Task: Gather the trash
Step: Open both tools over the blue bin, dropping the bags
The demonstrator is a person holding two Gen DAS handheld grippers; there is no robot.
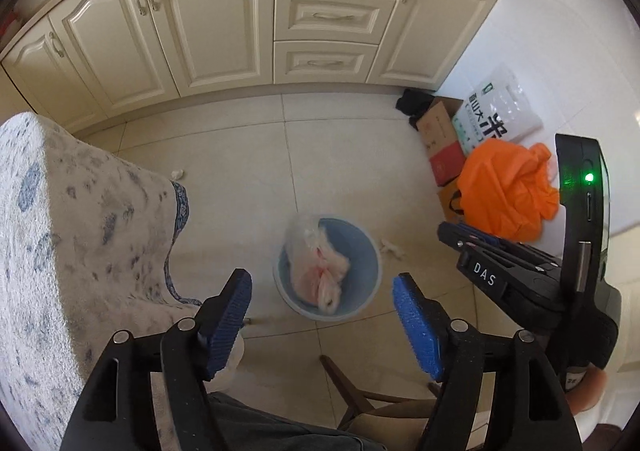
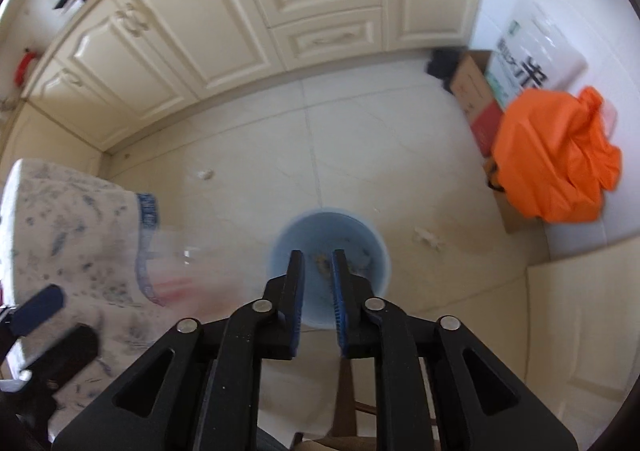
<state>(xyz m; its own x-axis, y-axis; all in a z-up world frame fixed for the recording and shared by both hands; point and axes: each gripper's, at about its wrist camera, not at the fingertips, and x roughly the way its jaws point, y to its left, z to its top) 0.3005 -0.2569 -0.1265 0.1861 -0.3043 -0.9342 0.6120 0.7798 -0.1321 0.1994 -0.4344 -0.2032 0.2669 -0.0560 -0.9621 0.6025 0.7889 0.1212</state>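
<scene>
Two grippers: both hang above the tiled kitchen floor (image 1: 340, 155), over a blue waste bin (image 1: 370, 263).
Cabinets (image 1: 208, 19): cream doors and drawers along the far wall; the worktop above is cut off by the lens edge.
Tablecloth (image 1: 60, 231): blue-flecked white cloth draped over a table corner at the left, its far side out of frame.
Orange bag (image 1: 504, 191): crumpled on cardboard boxes (image 1: 436, 139) by the right wall, partly hidden behind the right gripper in the left wrist view.
Waste bin: on the floor between the left fingers; its base is hidden.
Plastic bag (image 1: 316, 263): clear with pink print, at the bin mouth; in the right wrist view only a blur.
Left gripper (image 1: 322, 321): jaws spread wide, holding nothing.
Right gripper (image 2: 318, 291): jaws a narrow gap apart, nothing visible between them.
Paper scraps: one (image 1: 390, 247) just right of the bin, another (image 1: 176, 173) near the tablecloth hem; too small to identify.
</scene>
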